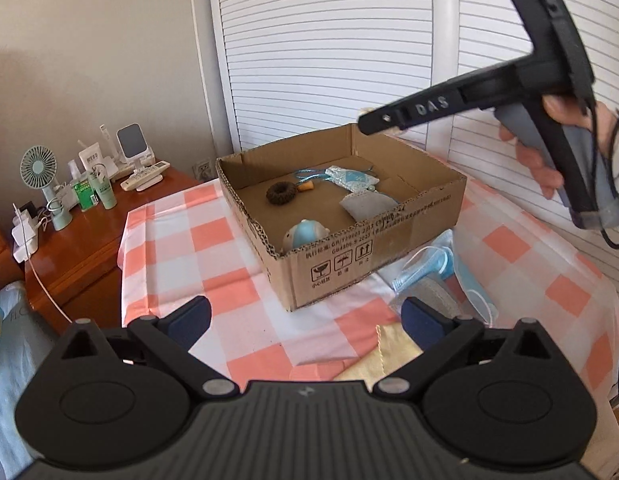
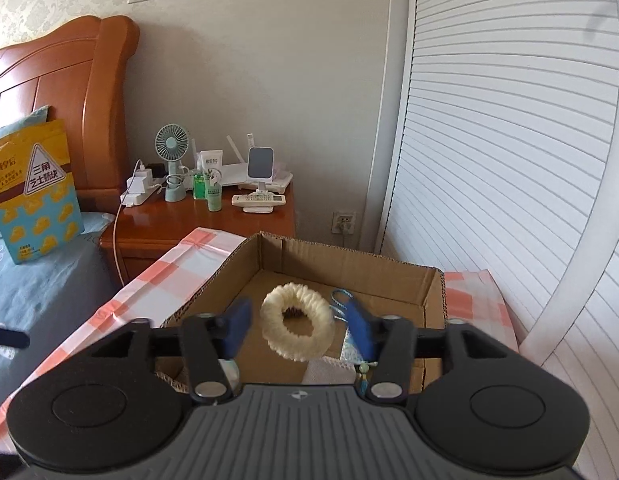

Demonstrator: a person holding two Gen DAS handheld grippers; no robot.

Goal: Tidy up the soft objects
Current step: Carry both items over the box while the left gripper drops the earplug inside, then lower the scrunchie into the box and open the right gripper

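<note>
Checked tablecloth (image 1: 237,248) bears cardboard box (image 1: 349,256); cream scrunchie (image 2: 297,327) above.

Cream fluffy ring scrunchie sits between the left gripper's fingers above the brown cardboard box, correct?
No, the right gripper, not the left: the right wrist view shows the cream fluffy ring scrunchie between its fingers above the brown cardboard box.
</note>
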